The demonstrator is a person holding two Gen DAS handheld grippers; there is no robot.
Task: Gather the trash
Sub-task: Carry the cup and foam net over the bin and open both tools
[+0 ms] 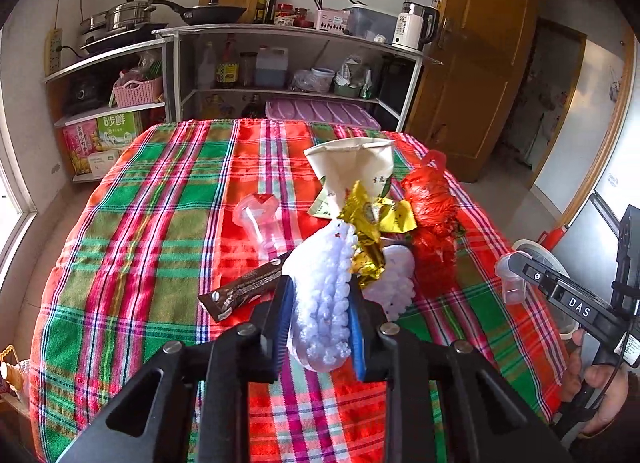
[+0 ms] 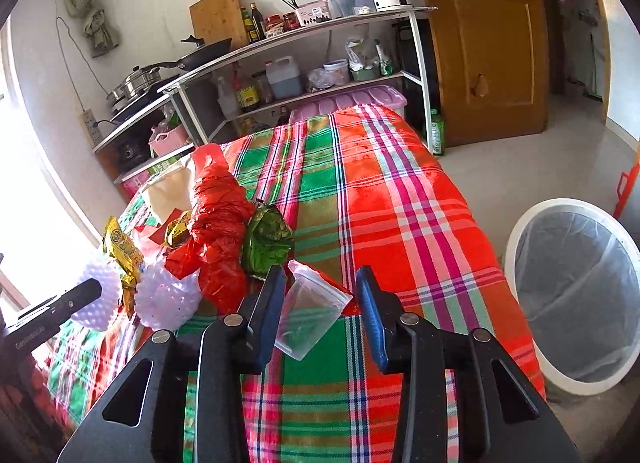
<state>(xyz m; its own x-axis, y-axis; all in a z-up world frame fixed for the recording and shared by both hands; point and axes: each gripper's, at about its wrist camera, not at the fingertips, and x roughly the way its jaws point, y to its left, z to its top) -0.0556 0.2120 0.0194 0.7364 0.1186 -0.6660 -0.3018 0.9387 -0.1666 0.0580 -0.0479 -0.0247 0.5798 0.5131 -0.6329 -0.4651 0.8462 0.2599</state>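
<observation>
Squashed white foam net (image 1: 324, 303) between left hand-held gripper (image 1: 320, 315) pads

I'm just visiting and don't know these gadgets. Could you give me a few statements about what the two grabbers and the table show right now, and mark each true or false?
1. The left gripper is clamped on a white foam net. True.
2. The right gripper holds a green packet. False: it is closed on a clear plastic cup; the green packet lies on the plaid tablecloth.
3. A white bin with a clear liner stands on the floor beside the table. True.
4. The red plastic bag is already in the bin. False: it lies on the table.
5. A brown wrapper lies on the tablecloth. True.
</observation>
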